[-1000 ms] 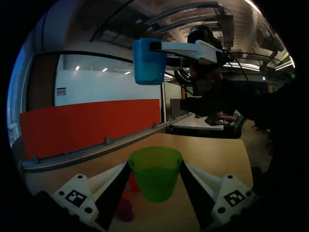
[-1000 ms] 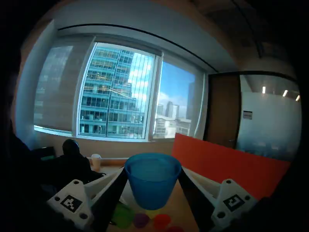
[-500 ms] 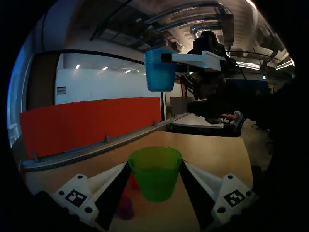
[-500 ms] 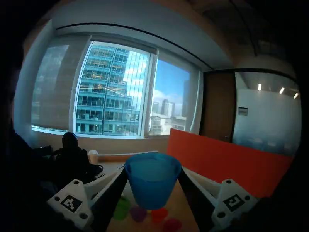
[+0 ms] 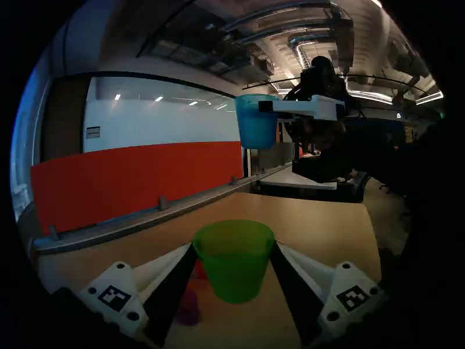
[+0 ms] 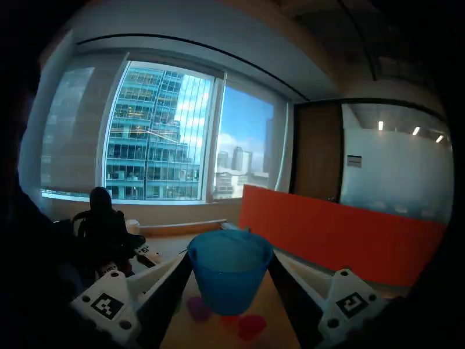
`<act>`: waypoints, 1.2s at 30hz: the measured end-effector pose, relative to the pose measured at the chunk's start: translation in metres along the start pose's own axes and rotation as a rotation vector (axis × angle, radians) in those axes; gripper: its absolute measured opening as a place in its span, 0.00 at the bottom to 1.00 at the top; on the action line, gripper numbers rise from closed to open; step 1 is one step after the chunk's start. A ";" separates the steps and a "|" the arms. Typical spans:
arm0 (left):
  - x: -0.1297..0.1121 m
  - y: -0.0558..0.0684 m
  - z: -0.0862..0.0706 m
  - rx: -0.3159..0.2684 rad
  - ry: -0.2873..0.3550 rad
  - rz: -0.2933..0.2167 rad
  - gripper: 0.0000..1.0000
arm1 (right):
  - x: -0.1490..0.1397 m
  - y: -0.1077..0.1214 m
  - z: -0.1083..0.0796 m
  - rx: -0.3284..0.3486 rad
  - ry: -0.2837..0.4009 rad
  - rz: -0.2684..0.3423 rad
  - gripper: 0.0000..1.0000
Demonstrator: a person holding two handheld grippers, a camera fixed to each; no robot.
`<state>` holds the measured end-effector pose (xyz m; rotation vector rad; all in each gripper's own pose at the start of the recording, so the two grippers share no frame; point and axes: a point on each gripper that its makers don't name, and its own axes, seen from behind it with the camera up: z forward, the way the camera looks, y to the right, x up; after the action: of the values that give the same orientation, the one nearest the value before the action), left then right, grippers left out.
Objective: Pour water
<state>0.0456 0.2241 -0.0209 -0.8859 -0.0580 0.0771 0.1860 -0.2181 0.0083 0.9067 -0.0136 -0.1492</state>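
In the left gripper view my left gripper (image 5: 232,264) is shut on an upright green cup (image 5: 233,259), held above the wooden table (image 5: 314,227). Farther off and higher, the right gripper (image 5: 258,119) carries a blue cup (image 5: 254,122), also upright. In the right gripper view my right gripper (image 6: 230,273) is shut on that blue cup (image 6: 230,267), which has water near its rim. Both fingers press on each cup's sides.
Small red (image 6: 251,324) and purple (image 6: 197,307) cups lie on the table below the blue cup; a purple one (image 5: 187,305) sits beneath the green cup. An orange partition (image 5: 133,183) runs along the table's far edge. A person in dark clothing (image 5: 372,157) stands at the right.
The right gripper with the blue cup has moved right and farther from the left gripper, shrinking in its view. The right gripper view has swung, showing more table. The green cup stays put.
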 end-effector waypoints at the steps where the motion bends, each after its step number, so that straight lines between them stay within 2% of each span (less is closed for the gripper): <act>1: 0.000 0.000 0.000 -0.001 -0.001 -0.001 0.87 | -0.002 0.001 -0.002 -0.004 -0.003 -0.002 0.91; 12: -0.005 0.003 0.001 -0.007 -0.014 -0.001 0.87 | -0.011 0.012 -0.019 -0.043 0.002 -0.014 0.92; 24: -0.013 0.007 0.003 -0.023 -0.037 0.000 0.87 | -0.029 0.014 -0.023 -0.048 -0.003 0.016 0.92; 36: -0.023 0.011 0.006 -0.043 -0.072 0.007 0.87 | -0.053 0.009 -0.023 -0.028 -0.037 0.036 0.93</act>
<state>0.0218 0.2339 -0.0261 -0.9262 -0.1246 0.1147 0.1360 -0.1877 0.0040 0.8755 -0.0617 -0.1319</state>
